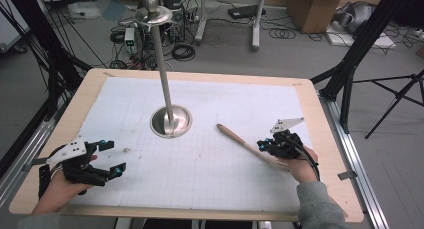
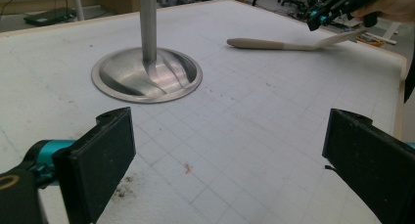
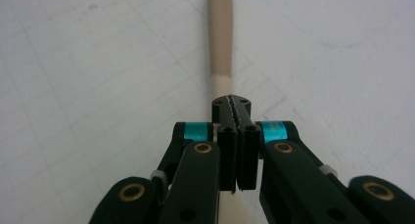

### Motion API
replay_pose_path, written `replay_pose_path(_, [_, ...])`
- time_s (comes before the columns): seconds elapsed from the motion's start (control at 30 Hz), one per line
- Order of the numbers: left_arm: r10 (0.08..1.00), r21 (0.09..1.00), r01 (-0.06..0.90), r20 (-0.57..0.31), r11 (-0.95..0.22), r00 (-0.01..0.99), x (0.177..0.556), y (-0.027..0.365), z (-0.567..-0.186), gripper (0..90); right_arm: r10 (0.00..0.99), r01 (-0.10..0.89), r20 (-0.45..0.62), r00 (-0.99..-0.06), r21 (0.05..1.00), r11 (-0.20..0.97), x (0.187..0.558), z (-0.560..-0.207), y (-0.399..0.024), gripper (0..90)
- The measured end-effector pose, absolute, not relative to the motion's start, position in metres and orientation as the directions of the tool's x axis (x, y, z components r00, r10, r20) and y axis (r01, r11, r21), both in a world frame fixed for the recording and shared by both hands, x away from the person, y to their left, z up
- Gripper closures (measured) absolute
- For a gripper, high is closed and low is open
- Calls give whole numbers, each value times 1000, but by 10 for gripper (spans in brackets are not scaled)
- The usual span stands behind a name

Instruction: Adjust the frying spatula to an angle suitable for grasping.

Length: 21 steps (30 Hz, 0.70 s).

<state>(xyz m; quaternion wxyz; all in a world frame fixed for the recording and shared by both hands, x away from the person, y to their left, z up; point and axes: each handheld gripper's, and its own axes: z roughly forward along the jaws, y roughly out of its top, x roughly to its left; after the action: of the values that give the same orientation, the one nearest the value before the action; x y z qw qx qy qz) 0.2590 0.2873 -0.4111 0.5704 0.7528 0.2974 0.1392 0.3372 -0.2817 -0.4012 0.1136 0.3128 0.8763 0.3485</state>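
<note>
Two grippers | left gripper (image 1: 106, 159) agape, empty | right gripper (image 1: 263, 145) clamps wooden spatula (image 1: 243, 145), lifted

The spatula (image 1: 245, 145) is pale beige wood, a shade lighter toward its blade. The stand (image 1: 171, 120) at 12 o'clock is shiny silver metal, its base mirror-bright with grey streaks. The mat (image 1: 210, 164) is white with a faint grey grid, a small red fleck and dark crumbs at 7 o'clock. The table (image 1: 330, 154) rim is light tan wood. Both grippers, left (image 1: 109, 159) and right (image 1: 265, 145), are black with turquoise joints, brass rivets and grey plates.
</note>
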Motion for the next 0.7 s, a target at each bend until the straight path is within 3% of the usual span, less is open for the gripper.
replay_pose_path(0.5, [610, 939, 295, -131, -176, 782, 260, 289, -413, 59, 616, 519, 21, -787, 562, 644, 352, -425, -280, 898])
replay_pose_path(0.7, [612, 937, 299, -132, -179, 780, 259, 288, -414, 59, 618, 519, 17, -786, 561, 645, 350, -424, -279, 898])
